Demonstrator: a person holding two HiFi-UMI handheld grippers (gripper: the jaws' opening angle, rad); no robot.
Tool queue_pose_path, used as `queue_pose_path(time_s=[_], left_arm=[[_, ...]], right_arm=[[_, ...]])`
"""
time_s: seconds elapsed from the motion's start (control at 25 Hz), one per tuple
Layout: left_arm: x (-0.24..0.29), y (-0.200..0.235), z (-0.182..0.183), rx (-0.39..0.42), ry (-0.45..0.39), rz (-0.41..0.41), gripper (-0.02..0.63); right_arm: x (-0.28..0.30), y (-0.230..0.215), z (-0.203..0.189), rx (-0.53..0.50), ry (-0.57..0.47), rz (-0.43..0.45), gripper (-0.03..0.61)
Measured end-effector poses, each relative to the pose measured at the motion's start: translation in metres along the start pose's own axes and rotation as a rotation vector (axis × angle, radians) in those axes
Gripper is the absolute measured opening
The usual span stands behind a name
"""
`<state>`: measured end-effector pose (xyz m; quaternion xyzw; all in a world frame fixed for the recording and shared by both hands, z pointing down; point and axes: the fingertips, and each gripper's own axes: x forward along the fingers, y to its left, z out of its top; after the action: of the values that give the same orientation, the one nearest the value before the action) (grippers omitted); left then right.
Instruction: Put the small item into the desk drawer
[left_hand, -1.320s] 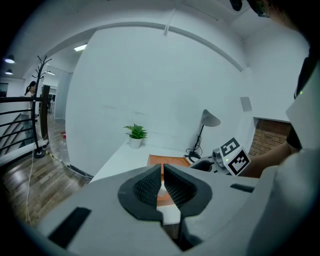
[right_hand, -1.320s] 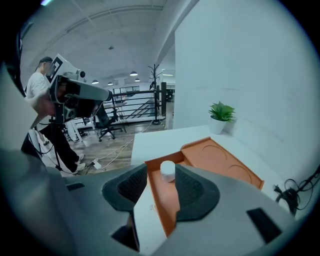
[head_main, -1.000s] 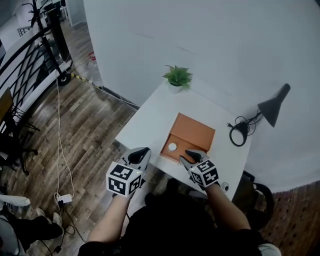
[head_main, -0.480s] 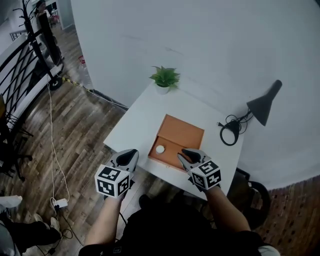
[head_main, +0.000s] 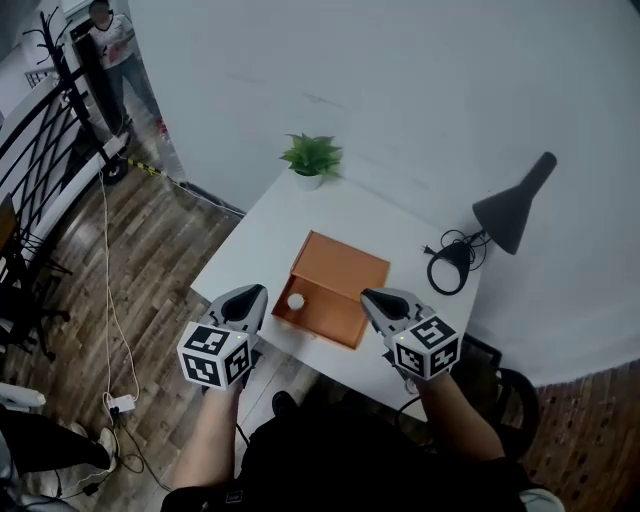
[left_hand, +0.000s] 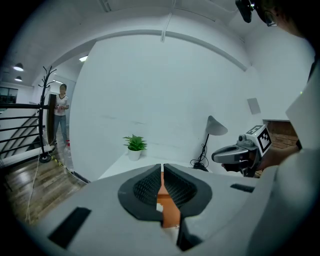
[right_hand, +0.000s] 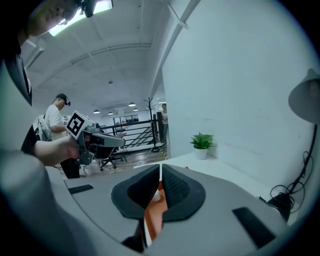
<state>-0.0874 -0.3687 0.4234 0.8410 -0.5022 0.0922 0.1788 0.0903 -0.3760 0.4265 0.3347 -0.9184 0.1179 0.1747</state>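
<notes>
Small item (head_main: 296, 300) already sat in the open drawer (head_main: 330, 312). Left gripper (head_main: 248, 296) was clenched empty, and right gripper (head_main: 372, 300) had just been closing on nothing. Next up, I'd guess: push it shut.

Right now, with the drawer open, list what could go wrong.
The small white round item lies loose near one end of the open orange drawer; a hard push shut could roll or bounce it. The drawer reaches close to the white desk's front edge, where the person's body might knock it.
</notes>
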Motion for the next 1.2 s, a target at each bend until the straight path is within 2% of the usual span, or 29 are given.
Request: queue_pose_path(time_s=[0.36,0.64,0.88,1.0,1.2], left_arm=[[0.009,-0.027,0.023,0.037,-0.023,0.036,0.025],[0.004,-0.035,0.037,0.065,-0.049,0.054,0.025],[-0.012,-0.036,0.056,0.093,-0.138,0.1,0.025],[-0.014,-0.041,0.059,0.108,-0.156,0.098,0.025],[-0.011,-0.046,0.054,0.111,-0.136,0.074,0.025]], right_arm=[[-0.042,-0.011,0.033,-0.072,-0.127,0.104,0.005],[-0.09,-0.049,0.065,-0.06,-0.282,0.033,0.003],[-0.112,-0.04,0.087,-0.112,-0.407,-0.053,0.003],[-0.112,-0.033,0.083,-0.089,-0.422,-0.059,0.003],[-0.11,-0.027,0.069,-0.057,-0.4,-0.045,0.003]])
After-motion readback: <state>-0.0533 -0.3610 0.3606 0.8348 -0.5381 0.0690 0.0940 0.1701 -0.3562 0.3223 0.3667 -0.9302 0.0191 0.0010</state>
